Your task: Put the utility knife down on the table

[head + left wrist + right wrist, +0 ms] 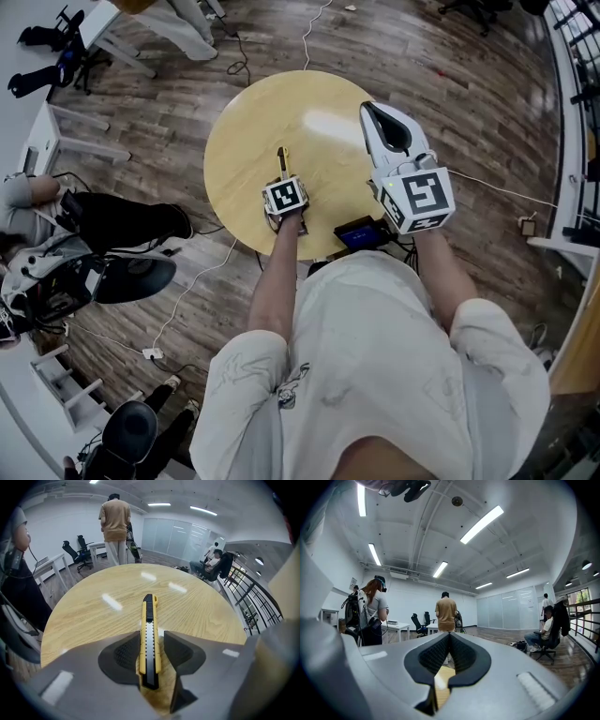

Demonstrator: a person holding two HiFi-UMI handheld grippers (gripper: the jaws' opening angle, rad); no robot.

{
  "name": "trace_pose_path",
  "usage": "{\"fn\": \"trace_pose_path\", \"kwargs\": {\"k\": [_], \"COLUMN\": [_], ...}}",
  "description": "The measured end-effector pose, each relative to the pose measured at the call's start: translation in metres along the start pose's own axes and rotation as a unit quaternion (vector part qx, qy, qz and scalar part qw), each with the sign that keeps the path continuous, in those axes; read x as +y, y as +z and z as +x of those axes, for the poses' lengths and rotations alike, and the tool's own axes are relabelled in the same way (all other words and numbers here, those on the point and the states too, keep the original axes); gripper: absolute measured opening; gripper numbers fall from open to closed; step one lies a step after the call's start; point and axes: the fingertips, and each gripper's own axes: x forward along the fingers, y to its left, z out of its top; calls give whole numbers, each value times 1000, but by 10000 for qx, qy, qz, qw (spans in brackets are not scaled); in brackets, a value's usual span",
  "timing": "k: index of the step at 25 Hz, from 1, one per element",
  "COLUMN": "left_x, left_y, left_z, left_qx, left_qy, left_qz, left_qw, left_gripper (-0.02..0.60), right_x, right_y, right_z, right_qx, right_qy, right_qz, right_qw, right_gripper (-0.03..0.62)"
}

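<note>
We find the left gripper [149, 638] open, the utility knife [149, 616] between its jaws on the desk [89, 609], and the right gripper [449, 637] closed and empty; a skewed withdrawal could drag the knife.

A round wooden table [253, 122] stands on plank flooring. The yellow utility knife [281, 159] lies on it, nearer the near edge than the far one and left of the table's middle, its length running toward the far edge. The left gripper [282, 180] tips down over the knife's near end, its marker cube facing up. The right gripper [367, 107] is held over the table's right edge, its 2 jaws drawn to 1 point. A small dark device with a blue face [356, 232] shows just at the near edge. A white cable [187, 291] trails across the floor, and a seated person [112, 220] is at the left.
</note>
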Motion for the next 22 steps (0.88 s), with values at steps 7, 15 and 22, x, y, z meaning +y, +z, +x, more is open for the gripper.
{"fn": "trace_pose_path", "kwargs": {"k": [7, 15, 22], "left_x": [-3, -4, 3], "left_y": [-2, 2, 11], "left_z": [5, -1, -5], "left_qx": [-40, -86, -244], "left_qy": [14, 144, 284], "left_qz": [77, 225, 302], "left_qw": [10000, 9996, 9988], "left_gripper": [202, 256, 265], "right_x": [-1, 0, -1], "right_y": [-2, 0, 0], "right_z": [-1, -1, -2], "right_qx": [12, -5, -17], "right_qy": [-32, -11, -21], "right_qz": [22, 17, 31], "right_qw": [10000, 10000, 10000], "right_gripper": [5, 5, 5]}}
